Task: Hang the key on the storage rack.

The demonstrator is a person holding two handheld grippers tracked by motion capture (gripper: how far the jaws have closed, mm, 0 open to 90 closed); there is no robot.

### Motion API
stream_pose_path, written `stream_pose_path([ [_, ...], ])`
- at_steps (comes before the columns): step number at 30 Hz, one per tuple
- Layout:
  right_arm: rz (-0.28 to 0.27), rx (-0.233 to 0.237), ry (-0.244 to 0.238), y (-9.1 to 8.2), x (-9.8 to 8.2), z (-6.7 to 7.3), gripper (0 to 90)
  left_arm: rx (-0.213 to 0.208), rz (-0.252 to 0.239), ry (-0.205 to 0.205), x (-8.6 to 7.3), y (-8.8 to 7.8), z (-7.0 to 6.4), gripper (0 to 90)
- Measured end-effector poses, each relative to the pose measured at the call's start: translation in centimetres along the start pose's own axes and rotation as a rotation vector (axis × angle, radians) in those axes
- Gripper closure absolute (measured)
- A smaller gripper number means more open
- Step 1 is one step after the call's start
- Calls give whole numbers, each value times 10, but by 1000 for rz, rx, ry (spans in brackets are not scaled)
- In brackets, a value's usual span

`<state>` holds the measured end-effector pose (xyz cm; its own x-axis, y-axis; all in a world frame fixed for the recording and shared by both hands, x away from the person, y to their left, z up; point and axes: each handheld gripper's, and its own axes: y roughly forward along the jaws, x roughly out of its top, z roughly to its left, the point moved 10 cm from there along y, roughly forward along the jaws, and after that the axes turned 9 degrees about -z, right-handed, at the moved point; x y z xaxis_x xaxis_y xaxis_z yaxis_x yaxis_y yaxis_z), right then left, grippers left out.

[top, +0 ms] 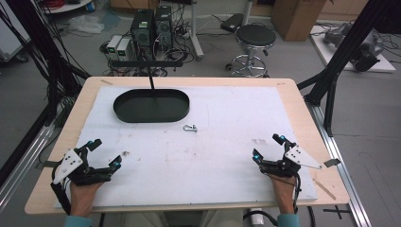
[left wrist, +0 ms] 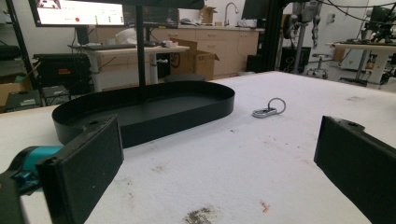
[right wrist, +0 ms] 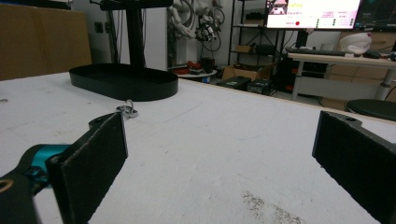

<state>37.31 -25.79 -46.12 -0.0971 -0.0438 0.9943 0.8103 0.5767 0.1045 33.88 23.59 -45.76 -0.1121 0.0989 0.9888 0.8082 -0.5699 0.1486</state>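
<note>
Flat, metal clip [top: 190, 127] long axis left-right, ring rightward

A small silver metal clip with a ring [top: 190, 127] is laid flat on the white mat, just beside the black oval tray [top: 151, 105].

One black tray [top: 151, 105], one metal clip [top: 190, 128], seemingly.

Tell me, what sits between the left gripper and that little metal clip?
Nothing: from the left gripper to the clip there is bare, stained white mat, clearest in the high view.
</note>
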Motion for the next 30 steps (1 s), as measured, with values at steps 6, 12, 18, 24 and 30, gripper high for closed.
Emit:
stream_pose_path([
  [6, -4, -3, 17, -1, 0, 0, 27, 1, -7, 6, 1, 0, 0, 17],
  [12, -11, -7, 11, -2, 1, -1, 27, 4, -4, 2, 0, 0, 0, 17],
  [18, -7, -13, 12, -1, 1, -1, 27, 4, -6, 1, 0, 0, 0, 17],
  [24, 32, -12, 30, 2, -2, -3, 26, 4, -11, 2, 1, -1, 0, 17],
  [30, 59, 18, 28, 7, 10, -1, 27, 10, -13, 0, 1, -1, 1, 17],
])
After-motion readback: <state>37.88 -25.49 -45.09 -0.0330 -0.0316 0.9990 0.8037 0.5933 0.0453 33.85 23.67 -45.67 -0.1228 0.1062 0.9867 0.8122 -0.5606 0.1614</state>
